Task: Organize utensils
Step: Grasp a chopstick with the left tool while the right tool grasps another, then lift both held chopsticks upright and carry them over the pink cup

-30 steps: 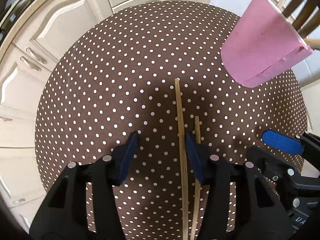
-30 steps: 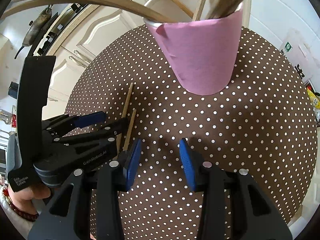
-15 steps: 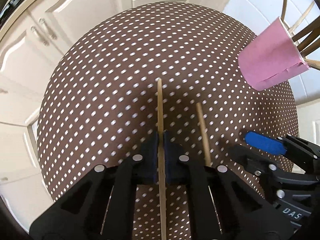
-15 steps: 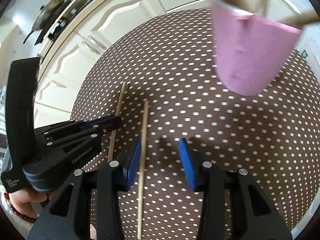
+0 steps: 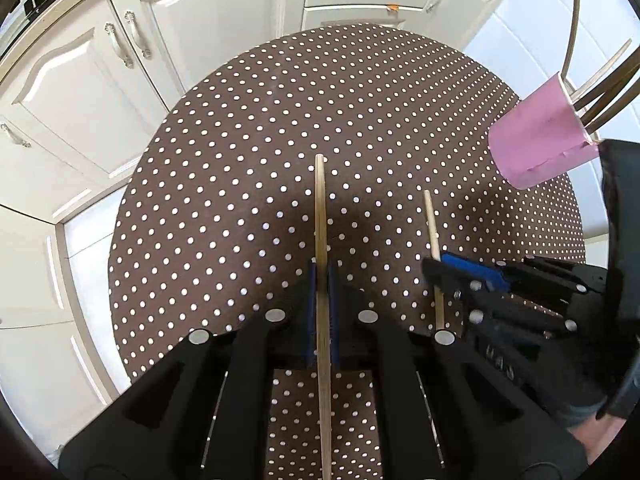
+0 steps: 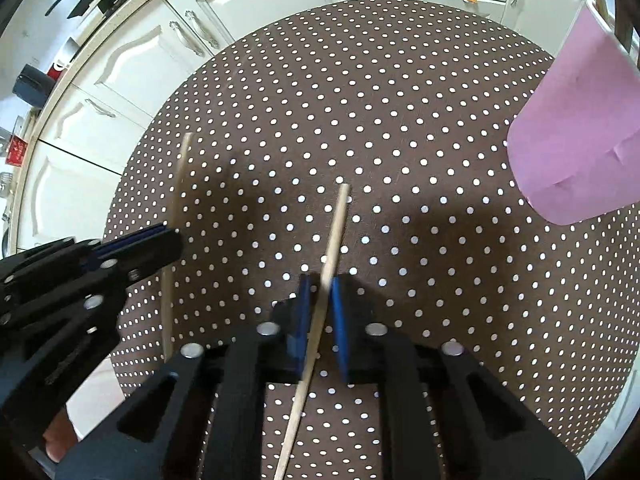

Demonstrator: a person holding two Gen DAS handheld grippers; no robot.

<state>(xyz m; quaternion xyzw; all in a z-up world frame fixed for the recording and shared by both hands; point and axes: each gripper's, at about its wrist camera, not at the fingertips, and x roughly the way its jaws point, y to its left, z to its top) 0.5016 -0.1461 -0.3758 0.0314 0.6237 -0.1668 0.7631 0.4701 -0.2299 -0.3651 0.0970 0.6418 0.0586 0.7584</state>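
Above the polka-dot table, one wooden chopstick is clamped by the left gripper, another chopstick by the right gripper, near the pink cup.

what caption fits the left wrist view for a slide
Left tool shut on a wooden chopstick over the polka-dot table, pink cup nearby.

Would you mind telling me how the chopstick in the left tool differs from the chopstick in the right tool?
The left tool holds the longer-looking chopstick, which reaches further beyond the pads; the right tool holds the shorter-looking chopstick. The longer-looking chopstick runs straight along its tool; the shorter-looking chopstick slants between the pads. Both are plain pale wood, each clamped by a shut tool over the dotted tablecloth.
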